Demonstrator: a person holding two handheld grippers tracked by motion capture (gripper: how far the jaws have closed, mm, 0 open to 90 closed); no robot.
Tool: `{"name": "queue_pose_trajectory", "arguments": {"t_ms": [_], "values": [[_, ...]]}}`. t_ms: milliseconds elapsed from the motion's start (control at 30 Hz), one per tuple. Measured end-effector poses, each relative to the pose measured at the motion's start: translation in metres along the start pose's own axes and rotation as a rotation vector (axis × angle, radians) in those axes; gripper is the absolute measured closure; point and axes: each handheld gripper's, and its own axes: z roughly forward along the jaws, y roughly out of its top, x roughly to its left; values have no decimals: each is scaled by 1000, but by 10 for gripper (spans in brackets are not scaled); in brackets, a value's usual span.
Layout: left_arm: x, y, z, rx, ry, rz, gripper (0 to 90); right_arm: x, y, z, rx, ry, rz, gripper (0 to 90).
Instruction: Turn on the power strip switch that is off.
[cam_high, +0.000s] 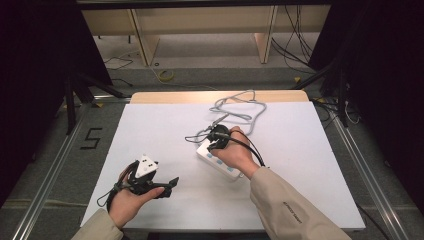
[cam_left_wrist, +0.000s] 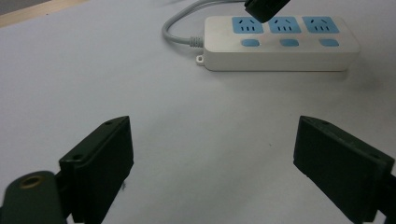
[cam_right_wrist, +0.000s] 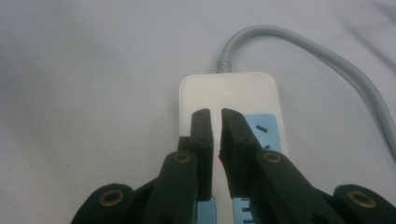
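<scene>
A white power strip (cam_high: 206, 153) with blue sockets and blue switches lies near the middle of the white table (cam_high: 160, 125). Its grey cable (cam_high: 241, 107) loops off toward the far edge. My right gripper (cam_high: 215, 145) points down over the strip's cable end. In the right gripper view the right gripper (cam_right_wrist: 215, 115) has its jaws a narrow slit apart over the strip (cam_right_wrist: 228, 91), with nothing between them. My left gripper (cam_high: 170, 187) rests low at the near left. Its jaws (cam_left_wrist: 212, 140) stand wide apart, facing the strip (cam_left_wrist: 280, 44) from a distance, with bare table between them.
A wooden strip (cam_high: 165, 96) edges the table's far side. Beyond it are shelf legs (cam_high: 145, 45) and loose cables (cam_high: 295, 45) on the floor. Metal rails (cam_high: 60, 160) run along both sides of the table, and dark curtains close in left and right.
</scene>
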Motion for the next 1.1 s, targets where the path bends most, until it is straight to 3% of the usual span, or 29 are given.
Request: {"name": "queue_pose_trajectory", "arguments": {"t_ms": [400, 1100], "values": [[0, 0, 0, 2, 2, -4, 119, -9, -17, -17, -69, 4, 14, 705], [1, -1, 0, 2, 12, -14, 121, -25, -52, -51, -166, -18, 71, 617]]}}
